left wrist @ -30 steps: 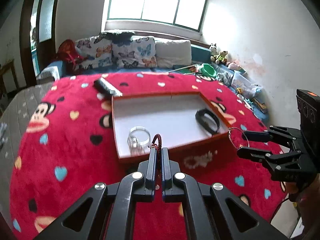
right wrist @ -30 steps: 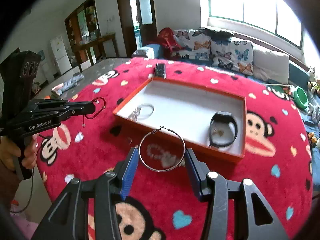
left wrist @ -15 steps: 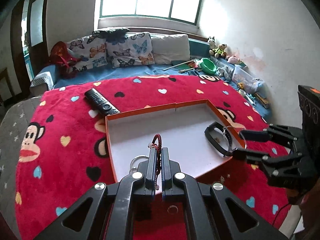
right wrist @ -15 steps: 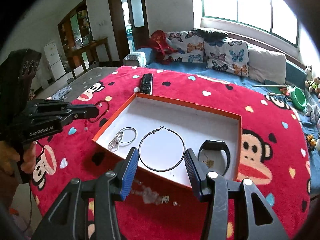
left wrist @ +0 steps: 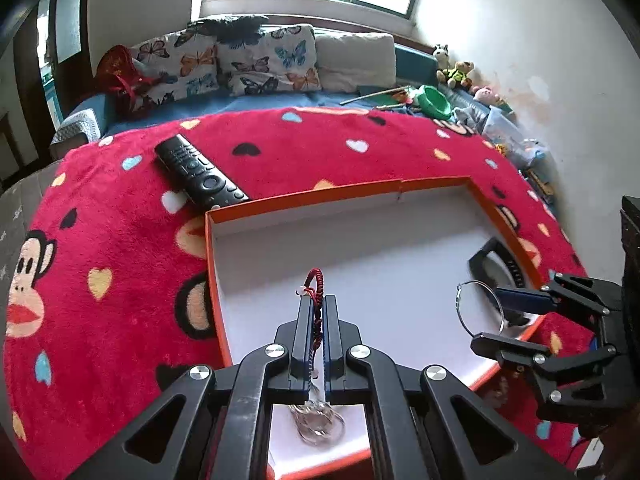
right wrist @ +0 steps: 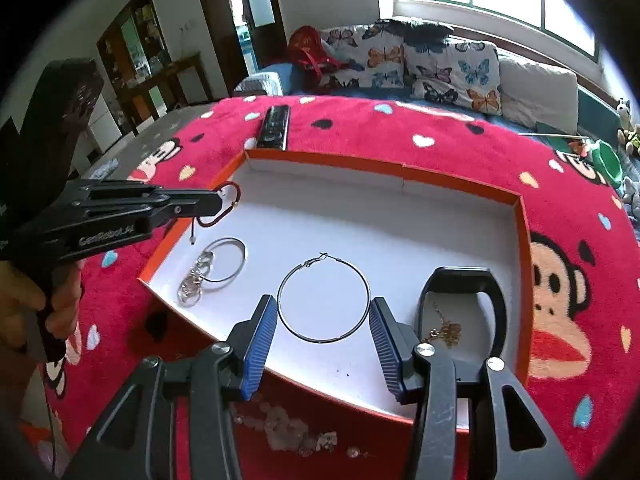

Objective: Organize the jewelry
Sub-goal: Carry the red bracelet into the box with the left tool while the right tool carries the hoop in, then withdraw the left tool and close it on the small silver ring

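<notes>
Hoop earring (right wrist: 323, 299) clamped in right gripper (right wrist: 323, 330), lower centre | red cord bracelet (left wrist: 315, 285) pinched by left gripper (left wrist: 317, 320) | both over orange tray (right wrist: 524, 240).

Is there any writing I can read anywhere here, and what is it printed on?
"GenRobot.AI": on the side of the left gripper, blurred in the right wrist view but just readable.
Remote control: its button markings are too small to read.
No other text can be made out.
</notes>
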`<state>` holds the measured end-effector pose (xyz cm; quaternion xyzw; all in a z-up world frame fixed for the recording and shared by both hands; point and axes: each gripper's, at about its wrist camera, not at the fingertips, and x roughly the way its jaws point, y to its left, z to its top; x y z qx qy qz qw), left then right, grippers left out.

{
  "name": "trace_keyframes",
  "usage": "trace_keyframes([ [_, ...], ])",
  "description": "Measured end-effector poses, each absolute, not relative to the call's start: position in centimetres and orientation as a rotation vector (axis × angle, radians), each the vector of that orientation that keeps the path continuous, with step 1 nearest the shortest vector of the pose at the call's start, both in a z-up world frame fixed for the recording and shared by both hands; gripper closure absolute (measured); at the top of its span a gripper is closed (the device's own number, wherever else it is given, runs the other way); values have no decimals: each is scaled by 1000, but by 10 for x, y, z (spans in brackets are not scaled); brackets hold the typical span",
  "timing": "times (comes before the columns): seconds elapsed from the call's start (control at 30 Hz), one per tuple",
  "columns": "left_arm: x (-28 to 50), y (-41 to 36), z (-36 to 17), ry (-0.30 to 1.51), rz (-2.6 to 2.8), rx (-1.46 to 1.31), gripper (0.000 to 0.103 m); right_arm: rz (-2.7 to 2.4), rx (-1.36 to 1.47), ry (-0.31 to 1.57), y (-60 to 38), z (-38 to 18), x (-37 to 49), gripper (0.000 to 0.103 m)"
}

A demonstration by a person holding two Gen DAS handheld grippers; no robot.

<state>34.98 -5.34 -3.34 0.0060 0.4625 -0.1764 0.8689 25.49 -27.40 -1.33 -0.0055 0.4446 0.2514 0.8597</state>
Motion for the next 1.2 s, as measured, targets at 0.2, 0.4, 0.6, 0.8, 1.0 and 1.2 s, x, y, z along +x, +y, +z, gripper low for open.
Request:
trace_keyframes([
  [0.2, 364, -50, -53, 1001, -340, 5, 100, 525, -12, 965, -271, -24, 260, 50],
  [0.4, 372, -47, -60, 1012, -329, -10, 99, 520, -18, 981, -271, -27, 263, 50],
  [0.6, 374, -48, -67, 1033, -323, -11, 98, 517, -20, 1003, -270, -33, 267, 50],
  [0.8, 375, -49, -69, 1040, -319, -13, 98, 519, -11, 1006, -271, -33, 270, 50],
  [1.0, 375, -51, -68, 1034, -324, -29, 77, 518, 7, 999, -271, -30, 271, 47],
  [1.2, 366, -49, -53, 968, -317, -35, 51, 526, -8, 970, -272, -18, 266, 46],
])
